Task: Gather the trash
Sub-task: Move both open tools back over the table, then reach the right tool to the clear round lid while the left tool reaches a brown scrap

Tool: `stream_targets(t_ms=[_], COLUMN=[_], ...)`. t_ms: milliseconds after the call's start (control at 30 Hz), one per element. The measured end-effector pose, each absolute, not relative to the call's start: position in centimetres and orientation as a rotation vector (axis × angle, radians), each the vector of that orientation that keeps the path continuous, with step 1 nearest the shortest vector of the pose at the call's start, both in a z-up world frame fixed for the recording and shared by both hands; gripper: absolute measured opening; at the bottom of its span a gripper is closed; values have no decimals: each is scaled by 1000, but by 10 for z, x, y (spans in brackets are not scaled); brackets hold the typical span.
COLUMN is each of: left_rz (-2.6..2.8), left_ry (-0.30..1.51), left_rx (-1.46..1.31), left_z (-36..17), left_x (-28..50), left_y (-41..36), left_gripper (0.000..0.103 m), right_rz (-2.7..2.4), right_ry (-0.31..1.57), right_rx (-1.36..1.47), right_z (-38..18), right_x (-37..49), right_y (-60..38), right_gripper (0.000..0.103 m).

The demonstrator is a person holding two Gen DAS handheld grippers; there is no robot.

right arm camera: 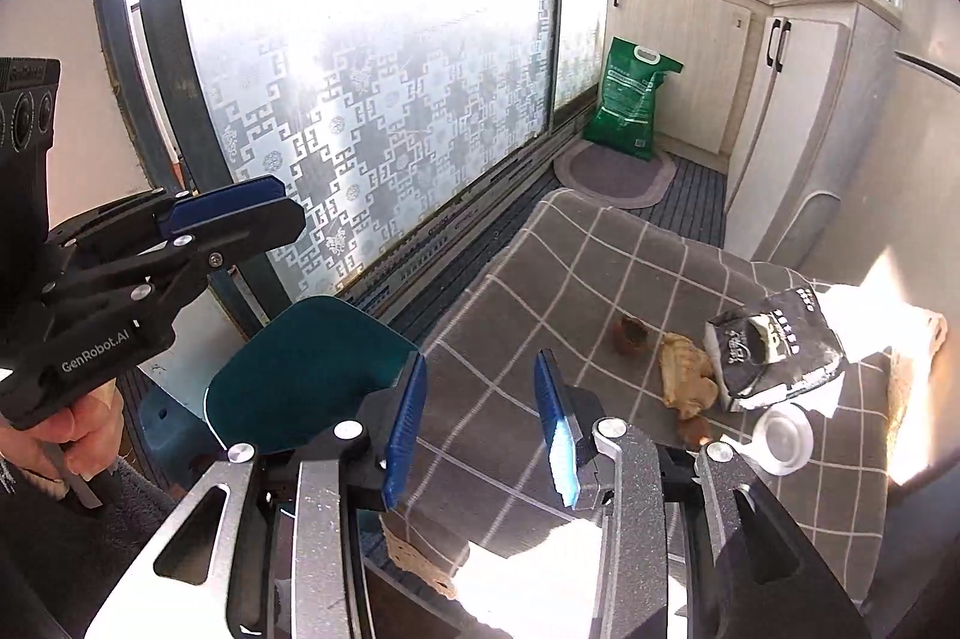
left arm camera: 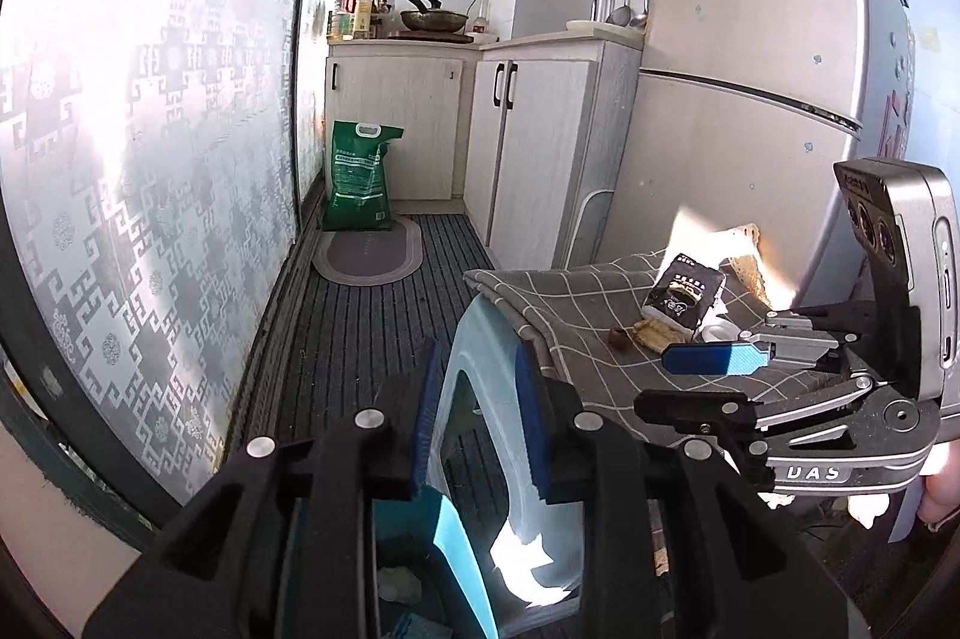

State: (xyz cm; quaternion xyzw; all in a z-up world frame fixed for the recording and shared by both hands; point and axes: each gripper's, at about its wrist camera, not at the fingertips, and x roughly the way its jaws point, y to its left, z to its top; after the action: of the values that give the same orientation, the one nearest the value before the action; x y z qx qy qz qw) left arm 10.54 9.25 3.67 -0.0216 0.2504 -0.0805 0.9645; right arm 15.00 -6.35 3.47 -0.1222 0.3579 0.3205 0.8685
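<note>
Right wrist view: right gripper (right arm camera: 480,423) parted, empty; trash ahead-right on checked cloth (right arm camera: 540,267) — black packet (right arm camera: 774,351), peel (right arm camera: 684,378), white cap (right arm camera: 783,438). Left gripper (left arm camera: 480,411) parted, empty. Judgement: approach low, pinch packet's edge squarely.

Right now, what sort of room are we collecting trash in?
Most likely a narrow home kitchen: a wok sits on the counter beside oil bottles, a two-door fridge stands on the right, and ladles hang by it.

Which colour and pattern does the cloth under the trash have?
Grey cloth with a white grid; clearest in the right wrist view.
</note>
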Motion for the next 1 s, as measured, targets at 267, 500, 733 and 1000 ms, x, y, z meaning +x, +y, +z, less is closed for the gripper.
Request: stream_targets(t_ms=[267,500,733,1000], left_rz=[-239,-356,-376,-321], left_ry=[579,616,679,714], left_rx=[174,295,324,328], left_z=[14,-6,-18,-27], left_x=[146,170,196,216], left_y=[26,-18,-38,-45], left_gripper=[28,30,30,30], right_rz=[610,609,612,580], right_ry=[766,789,818,807], right_rx=[-196,-177,-154,-165], right_z=[24,20,10,6], right_x=[166,177,186,190], right_y=[-128,-165,-190,-205], right_gripper=[37,37,37,37])
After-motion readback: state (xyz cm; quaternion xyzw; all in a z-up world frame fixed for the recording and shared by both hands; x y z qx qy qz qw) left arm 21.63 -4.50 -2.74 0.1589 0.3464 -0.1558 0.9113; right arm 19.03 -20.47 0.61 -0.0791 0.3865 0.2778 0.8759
